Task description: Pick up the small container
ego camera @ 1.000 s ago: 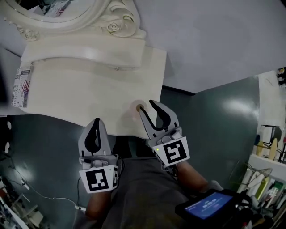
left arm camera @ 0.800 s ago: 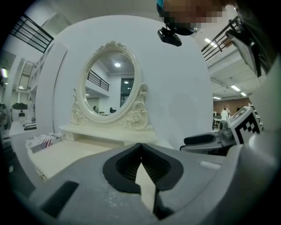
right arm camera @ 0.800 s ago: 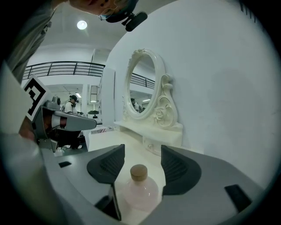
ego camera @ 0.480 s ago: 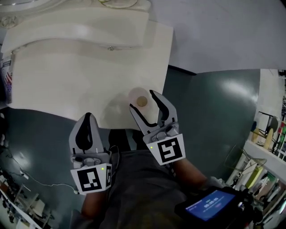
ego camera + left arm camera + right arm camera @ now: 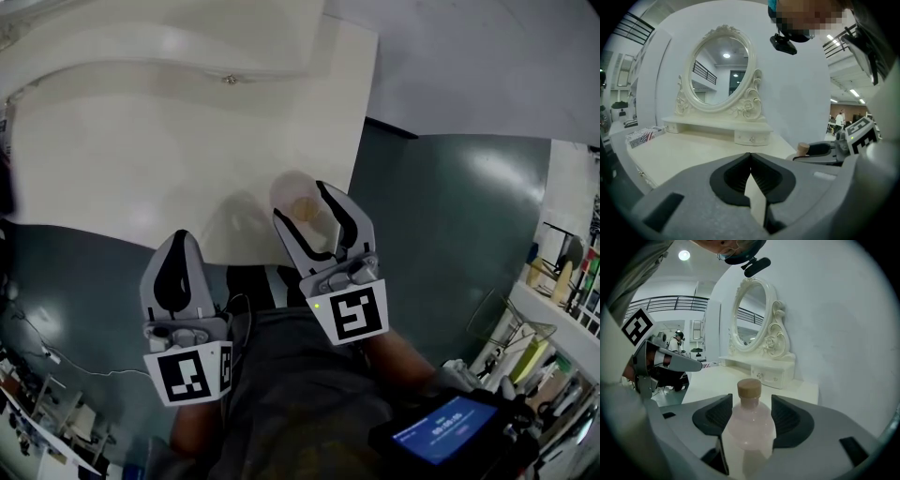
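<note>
The small container [image 5: 750, 423], a round pink bottle, is standing at the counter's [image 5: 141, 178] near right edge, seeming light, smooth and breakable, with its belly offering the best hold. The right gripper [image 5: 751, 401], whose jaws have just been opening, is straddling it without pressing. The left gripper [image 5: 750, 157] is hovering clenched and empty.

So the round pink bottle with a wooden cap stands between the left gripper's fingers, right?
No: the round pink bottle with a wooden cap stands between the fingers of the right gripper, which have just been opening, not the left gripper; the right gripper view shows it.
</note>
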Motion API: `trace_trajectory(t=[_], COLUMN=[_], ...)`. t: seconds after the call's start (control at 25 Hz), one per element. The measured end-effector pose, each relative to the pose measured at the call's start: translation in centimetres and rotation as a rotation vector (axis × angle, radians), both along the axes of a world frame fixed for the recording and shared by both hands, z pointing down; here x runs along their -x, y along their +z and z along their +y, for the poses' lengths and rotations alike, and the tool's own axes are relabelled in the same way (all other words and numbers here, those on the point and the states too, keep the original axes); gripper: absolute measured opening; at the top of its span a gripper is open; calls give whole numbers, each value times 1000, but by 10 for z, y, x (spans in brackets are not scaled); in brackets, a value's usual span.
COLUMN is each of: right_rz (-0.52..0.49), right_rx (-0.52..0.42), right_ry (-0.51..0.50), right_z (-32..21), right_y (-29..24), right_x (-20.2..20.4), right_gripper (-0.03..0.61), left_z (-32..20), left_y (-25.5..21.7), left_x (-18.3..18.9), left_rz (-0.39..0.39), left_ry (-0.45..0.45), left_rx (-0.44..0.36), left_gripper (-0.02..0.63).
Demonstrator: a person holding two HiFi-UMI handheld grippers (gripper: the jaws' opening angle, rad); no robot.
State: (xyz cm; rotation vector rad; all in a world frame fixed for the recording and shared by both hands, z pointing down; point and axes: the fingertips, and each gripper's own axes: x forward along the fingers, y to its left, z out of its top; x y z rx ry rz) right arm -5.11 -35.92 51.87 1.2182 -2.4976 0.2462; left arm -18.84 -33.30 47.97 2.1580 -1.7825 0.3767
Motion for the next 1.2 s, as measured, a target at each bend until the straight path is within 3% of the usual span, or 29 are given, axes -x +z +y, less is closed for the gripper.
trace_trajectory(t=[0.64,0.8,1.2], right_rz=[4,8,10], right_rx=[-23,-40,-42], right_ry=[12,22,30], right_z=[3,3,2], right_y=[-2,-6,-6], right_x=[1,1,0], right_gripper=[235,189,161], left_z=[0,0,3], left_y=[2,2,0], left_x=[5,3,2], left_rz=[3,5,6], left_ry=[-6,-4,-8], left_rx=[5,4,-3], left_gripper=[15,15,15])
